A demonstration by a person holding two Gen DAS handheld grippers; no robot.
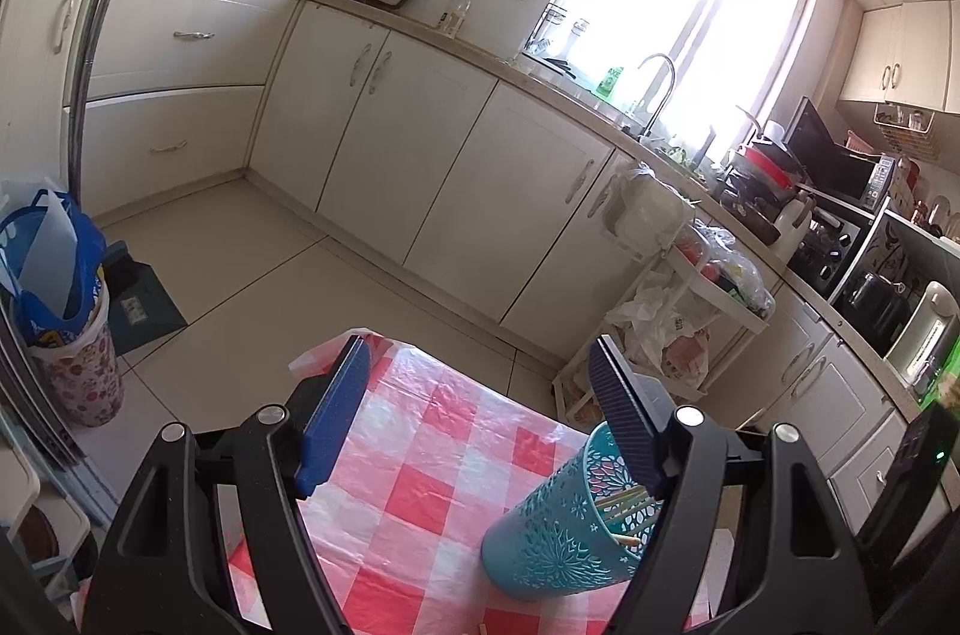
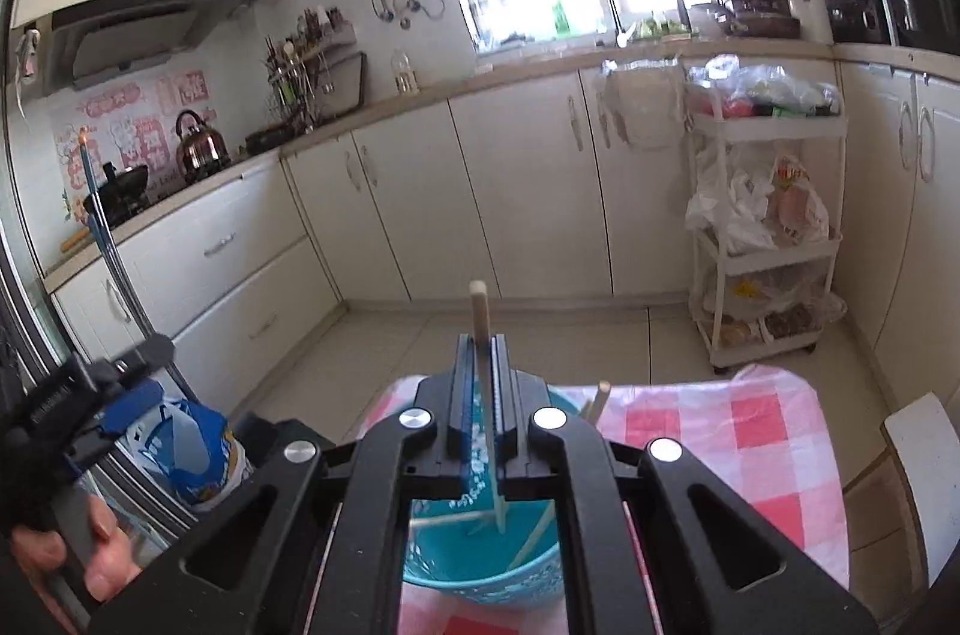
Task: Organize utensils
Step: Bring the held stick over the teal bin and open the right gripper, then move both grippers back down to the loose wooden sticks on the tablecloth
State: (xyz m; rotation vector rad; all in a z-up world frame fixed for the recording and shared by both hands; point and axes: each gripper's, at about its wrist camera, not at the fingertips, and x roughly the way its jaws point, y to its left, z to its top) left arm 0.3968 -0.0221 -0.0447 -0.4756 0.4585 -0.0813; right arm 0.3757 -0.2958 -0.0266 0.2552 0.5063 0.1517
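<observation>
A teal cut-out utensil holder (image 1: 558,533) stands on the red-and-white checked table cloth (image 1: 432,455). Several wooden chopsticks lean inside it. My left gripper (image 1: 477,344) is open above the table, and its right finger (image 1: 624,407) lies just over the holder's rim without clamping it. My right gripper (image 2: 480,341) is shut on one chopstick (image 2: 478,311). That chopstick points up past the fingertips, and its lower end reaches into the holder (image 2: 480,557). More chopsticks (image 2: 540,533) rest against the holder's inner wall.
Past the table's far edge, a white trolley (image 2: 768,239) full of plastic bags stands by the cabinets. On the left, a blue bag (image 1: 48,263) sits in a flowered bin on the floor beside a mop handle (image 1: 90,53). A white chair back (image 2: 918,461) rises at the table's right.
</observation>
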